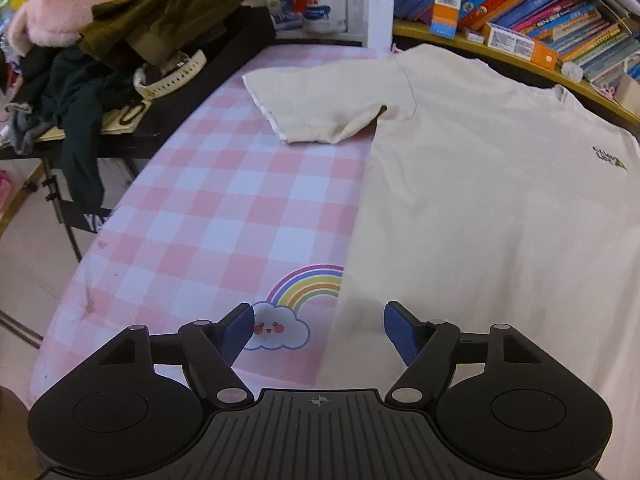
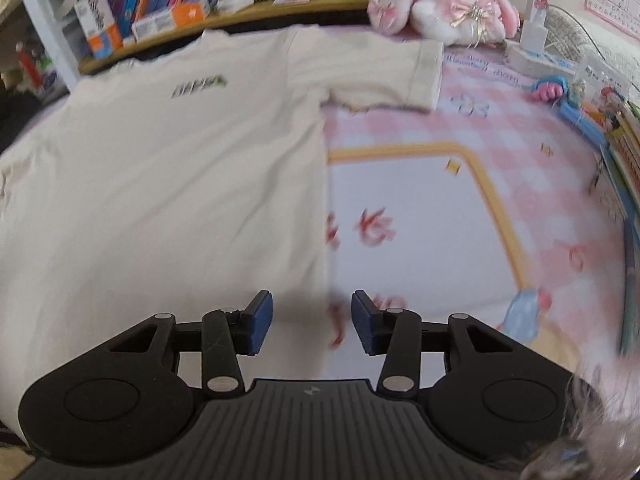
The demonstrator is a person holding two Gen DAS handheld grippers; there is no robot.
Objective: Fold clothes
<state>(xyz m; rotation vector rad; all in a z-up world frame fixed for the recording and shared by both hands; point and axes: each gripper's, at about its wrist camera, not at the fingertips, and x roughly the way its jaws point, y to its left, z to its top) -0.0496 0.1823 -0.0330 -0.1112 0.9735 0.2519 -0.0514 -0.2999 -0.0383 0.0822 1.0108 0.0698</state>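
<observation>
Both the left claw (image 1: 319, 330) and right claw (image 2: 312, 322) hang open and empty over the cream T-shirt (image 1: 480, 200).

My cream T-shirt (image 1: 480, 200) is soft matt cloth on the smooth printed cotton sheet (image 1: 208, 200); my left tool (image 1: 319, 330) is matt black plastic with ribbed blue pads (image 1: 400, 332).

A child's bedroom at home: pink checked bedsheet (image 1: 208, 184) with a rainbow print, children's books (image 1: 560, 12) shelved at twelve o'clock, plush bunny (image 2: 444, 0) at one o'clock.
</observation>
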